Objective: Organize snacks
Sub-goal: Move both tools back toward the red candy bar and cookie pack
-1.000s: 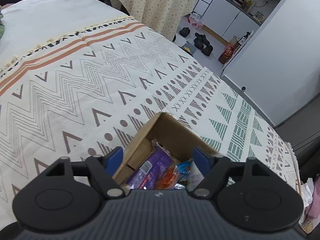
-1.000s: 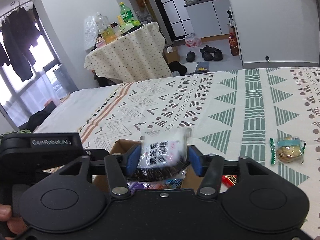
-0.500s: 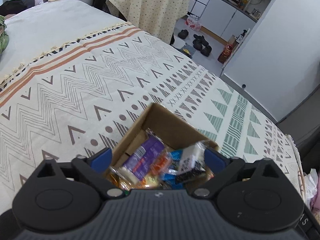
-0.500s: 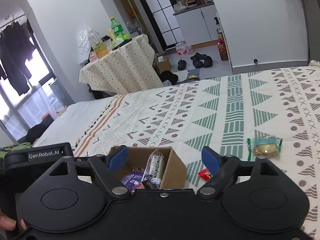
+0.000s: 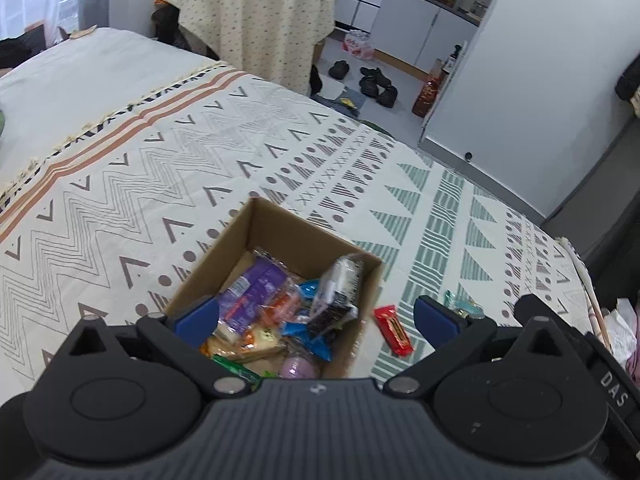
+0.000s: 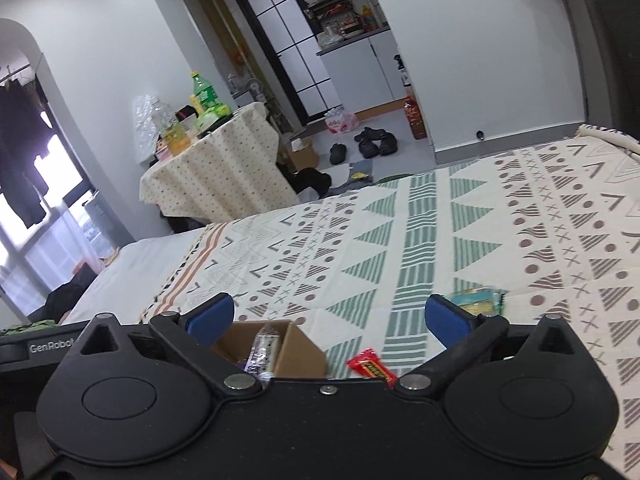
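Cardboard box (image 5: 280,248) sits open on a bed covered with a patterned blanket (image 5: 120,208), packed with snack packets, among them a purple packet (image 5: 256,292) and a black-and-white packet (image 5: 340,292) leaning on the right wall. A red candy bar (image 5: 393,330) lies on the blanket just right of the box, a green-wrapped snack (image 6: 478,298) farther right. Left gripper (image 5: 316,318) and right gripper (image 6: 326,320) hover with fingers wide apart, holding nothing.

An open brown cardboard box (image 5: 280,236) packed with mixed wrapped snacks sits between the left claw's spread fingers. A red rectangular wrapped bar (image 5: 393,330) lies flat just beside the box.
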The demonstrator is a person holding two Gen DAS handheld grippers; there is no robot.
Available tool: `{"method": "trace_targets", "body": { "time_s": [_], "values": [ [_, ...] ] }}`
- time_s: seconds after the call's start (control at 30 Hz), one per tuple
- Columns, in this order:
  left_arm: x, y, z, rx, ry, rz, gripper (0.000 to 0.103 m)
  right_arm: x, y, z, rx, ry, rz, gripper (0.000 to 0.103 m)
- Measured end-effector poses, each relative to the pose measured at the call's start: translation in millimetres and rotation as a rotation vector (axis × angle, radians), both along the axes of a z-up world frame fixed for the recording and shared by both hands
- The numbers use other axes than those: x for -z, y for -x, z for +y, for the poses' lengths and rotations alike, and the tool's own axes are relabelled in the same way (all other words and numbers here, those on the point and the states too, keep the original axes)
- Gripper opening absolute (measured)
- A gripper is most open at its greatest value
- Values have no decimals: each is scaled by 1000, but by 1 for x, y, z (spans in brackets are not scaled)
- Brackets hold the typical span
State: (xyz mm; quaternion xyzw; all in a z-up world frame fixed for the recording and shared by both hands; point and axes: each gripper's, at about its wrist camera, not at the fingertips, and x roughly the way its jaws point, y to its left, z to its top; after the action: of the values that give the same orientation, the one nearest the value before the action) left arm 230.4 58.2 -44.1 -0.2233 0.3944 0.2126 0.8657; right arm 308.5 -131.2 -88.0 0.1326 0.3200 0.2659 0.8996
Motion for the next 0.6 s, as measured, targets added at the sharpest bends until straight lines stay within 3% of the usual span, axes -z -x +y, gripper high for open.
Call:
{"method": "trace_targets", "body": {
  "time_s": [0.6],
  "values": [
    [-2,-4,-58,75,-55,-26,103,-7,1,-55,50,-36,-10,103]
  ]
}}
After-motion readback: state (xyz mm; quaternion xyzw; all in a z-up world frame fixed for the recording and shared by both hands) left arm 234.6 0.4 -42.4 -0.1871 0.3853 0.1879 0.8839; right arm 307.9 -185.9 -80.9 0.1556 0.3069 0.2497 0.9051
